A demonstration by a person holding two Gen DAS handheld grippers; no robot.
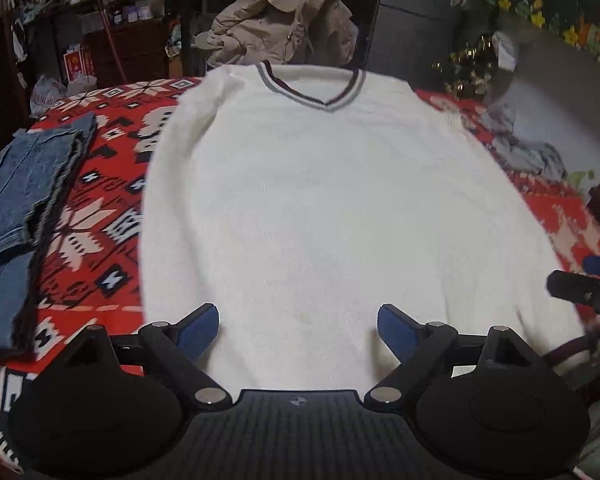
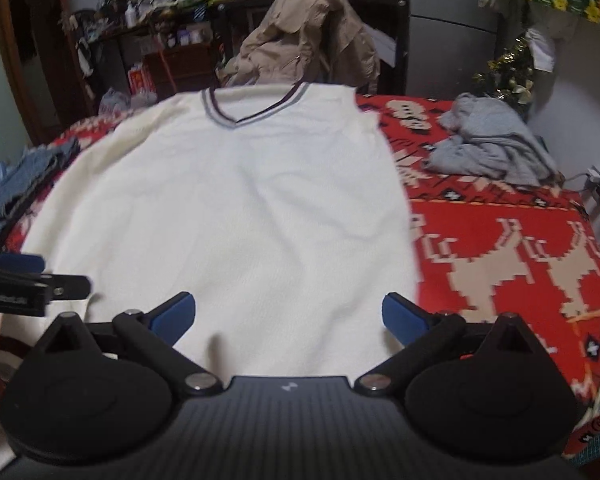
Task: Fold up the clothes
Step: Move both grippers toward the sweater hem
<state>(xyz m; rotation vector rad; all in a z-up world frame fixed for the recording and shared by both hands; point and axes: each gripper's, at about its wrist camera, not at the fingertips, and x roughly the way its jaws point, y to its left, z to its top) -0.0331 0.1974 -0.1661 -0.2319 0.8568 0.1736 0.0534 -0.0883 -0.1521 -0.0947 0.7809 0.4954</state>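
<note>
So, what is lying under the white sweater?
The white sweater lies flat on a red patterned blanket, which shows around its left and right edges. Whether anything else lies beneath cannot be seen, because the sweater covers that part fully.

We had the white sweater (image 1: 320, 208) spread flat on the red patterned blanket (image 1: 100, 216), collar away from us.

Our left gripper (image 1: 298, 330) hung over the hem with its blue-padded fingers (image 1: 198, 330) wide apart and nothing between them. Folded jeans (image 1: 24, 208) lay to the left, just beside the sweater's sleeve. The right gripper (image 1: 580, 286) peeked in at the right edge, a grey garment (image 1: 524, 152) lay crumpled beyond, and a beige jacket (image 1: 284, 20) hung behind.
</note>
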